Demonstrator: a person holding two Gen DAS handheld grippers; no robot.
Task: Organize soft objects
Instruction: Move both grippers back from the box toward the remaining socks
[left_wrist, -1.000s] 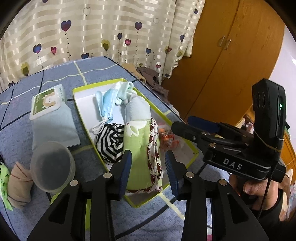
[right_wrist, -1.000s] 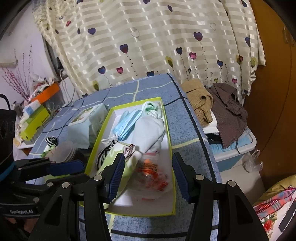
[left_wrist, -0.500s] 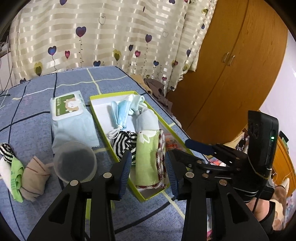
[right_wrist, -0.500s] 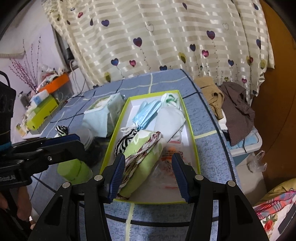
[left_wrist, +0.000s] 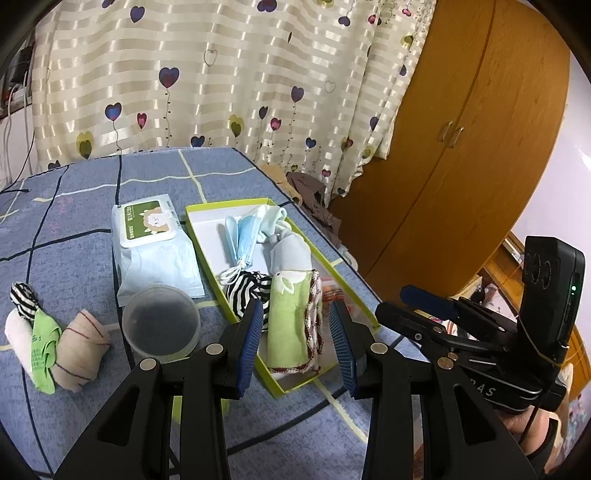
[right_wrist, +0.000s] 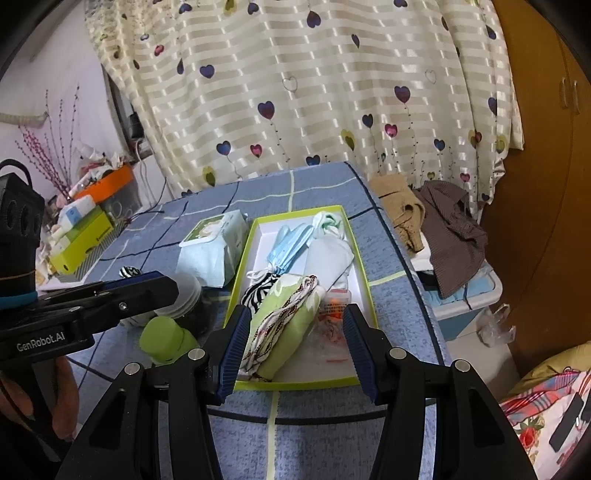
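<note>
1. Both tongs are hanging empty with their jaws apart. Through the left wrist camera, you are holding the left tongs (left_wrist: 295, 339) above the near end of the green-rimmed box (left_wrist: 280, 387), gripping nothing. The green cloth roll (left_wrist: 290, 325) is lying in the box between the blue pads (left_wrist: 251, 332) as the camera sees it, untouched. A striped roll (left_wrist: 245, 290), a blue face mask (left_wrist: 242, 240) and a pale folded cloth (left_wrist: 290, 253) are sitting farther back in the same box.

2. Still in that view, loose soft things are waiting on the blue tablecloth (left_wrist: 74, 229) to the left: a beige roll (left_wrist: 81, 347), a white roll with a green label (left_wrist: 31, 343) and a small striped bundle (left_wrist: 20, 295). A wipes pack (left_wrist: 155, 247) and a round plastic lid (left_wrist: 160, 325) are lying between them and the box. Your right tongs (left_wrist: 417, 299) are hovering just right of the box.

3. Through the right wrist camera, you are holding the right tongs (right_wrist: 291, 343) wide and empty over the box's near edge (right_wrist: 295, 386). A crinkly snack packet (right_wrist: 332, 306) is resting beside the green roll.

4. By my reading, you are between placements, with packing partly done. Your next move is probably swinging the left tongs over to the beige roll, closing on its middle so it is not unrolling, then carrying it to the bare white floor at the box's left side.
</note>
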